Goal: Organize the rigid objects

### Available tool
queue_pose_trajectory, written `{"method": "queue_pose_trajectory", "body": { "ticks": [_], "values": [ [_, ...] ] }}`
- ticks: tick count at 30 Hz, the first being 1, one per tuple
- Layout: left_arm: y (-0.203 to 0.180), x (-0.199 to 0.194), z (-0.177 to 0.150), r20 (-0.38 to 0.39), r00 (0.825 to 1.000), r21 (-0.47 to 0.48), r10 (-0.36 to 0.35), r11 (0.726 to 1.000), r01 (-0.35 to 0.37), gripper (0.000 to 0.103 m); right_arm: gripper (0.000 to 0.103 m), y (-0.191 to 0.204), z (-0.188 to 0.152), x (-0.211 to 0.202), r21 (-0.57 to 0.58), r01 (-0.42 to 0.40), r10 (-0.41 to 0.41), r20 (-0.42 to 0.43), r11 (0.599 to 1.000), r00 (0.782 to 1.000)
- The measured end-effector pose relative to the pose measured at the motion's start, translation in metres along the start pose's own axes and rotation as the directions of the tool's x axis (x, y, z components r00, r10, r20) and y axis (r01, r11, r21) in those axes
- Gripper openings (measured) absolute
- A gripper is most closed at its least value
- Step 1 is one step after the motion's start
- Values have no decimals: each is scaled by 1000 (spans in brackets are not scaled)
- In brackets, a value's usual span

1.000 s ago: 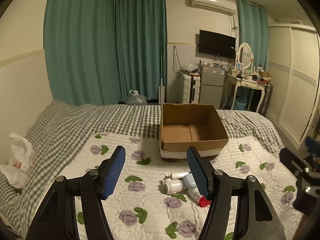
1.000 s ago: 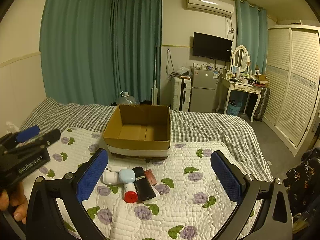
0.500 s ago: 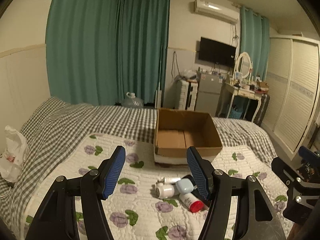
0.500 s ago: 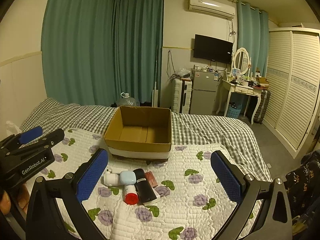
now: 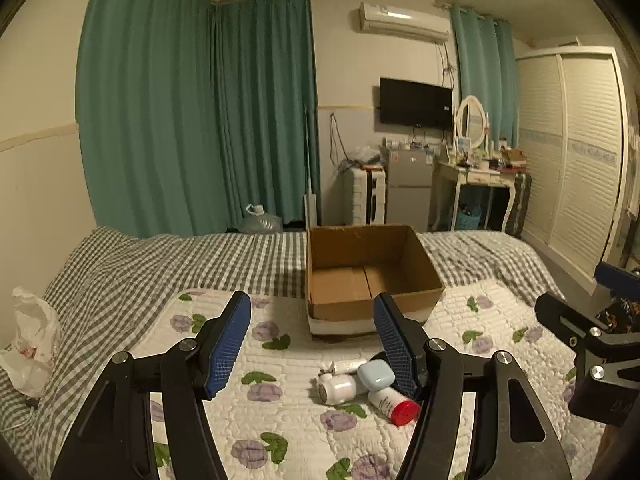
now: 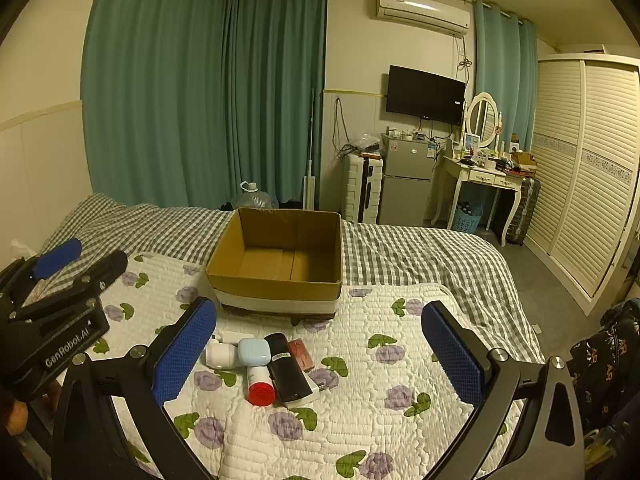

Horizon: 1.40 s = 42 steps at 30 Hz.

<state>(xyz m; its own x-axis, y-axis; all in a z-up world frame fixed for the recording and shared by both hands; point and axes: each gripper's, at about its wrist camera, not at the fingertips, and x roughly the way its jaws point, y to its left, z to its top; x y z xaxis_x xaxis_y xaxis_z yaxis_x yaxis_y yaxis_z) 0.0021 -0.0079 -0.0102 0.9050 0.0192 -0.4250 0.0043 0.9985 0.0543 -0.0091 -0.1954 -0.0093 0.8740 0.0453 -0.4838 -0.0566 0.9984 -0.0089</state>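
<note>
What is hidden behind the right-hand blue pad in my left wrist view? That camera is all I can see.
Observer: A black bottle lies there, next to the red-capped bottle.
Operator: Is anything beyond it?
Observer: Yes, a small pinkish case lies right beside the black bottle, on the side away from the red cap.
Operator: Are the other tongs holding something?
Observer: No. The right tongs are wide open with nothing between them.
</note>
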Motion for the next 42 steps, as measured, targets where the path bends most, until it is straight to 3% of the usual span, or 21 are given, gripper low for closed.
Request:
{"method": "queue_pose_trajectory", "body": {
  "ticks": [5,10,27,32,36,42],
  "values": [
    [2,0,2,-11,1000,-12,15,1000,-15,67,103,1,0,2,-5,6,-6,0,1000,1000],
    [2,1,2,-74,997,-27,1,1000,-3,67,103,0,-1,3,0,4,-4,1,1000,1000],
    [10,-3,5,-13,999,-47,52,998,-52,67,103,0,3,3,-6,2,-2,15,1000,1000],
    [12,4,0,-11,1000,-50,17,999,-17,66,103,1,5,5,-24,3,-3,19,1000,1000],
    [12,13,-7,-12,1000,-22,28,999,-29,67,103,0,3,14,-47,8,-7,17,999,1000],
    [18,42,-18,-67,998,-9,-8,1000,7,67,103,-8,-9,41,-42,-38,36,-35,998,999]
  ]
}}
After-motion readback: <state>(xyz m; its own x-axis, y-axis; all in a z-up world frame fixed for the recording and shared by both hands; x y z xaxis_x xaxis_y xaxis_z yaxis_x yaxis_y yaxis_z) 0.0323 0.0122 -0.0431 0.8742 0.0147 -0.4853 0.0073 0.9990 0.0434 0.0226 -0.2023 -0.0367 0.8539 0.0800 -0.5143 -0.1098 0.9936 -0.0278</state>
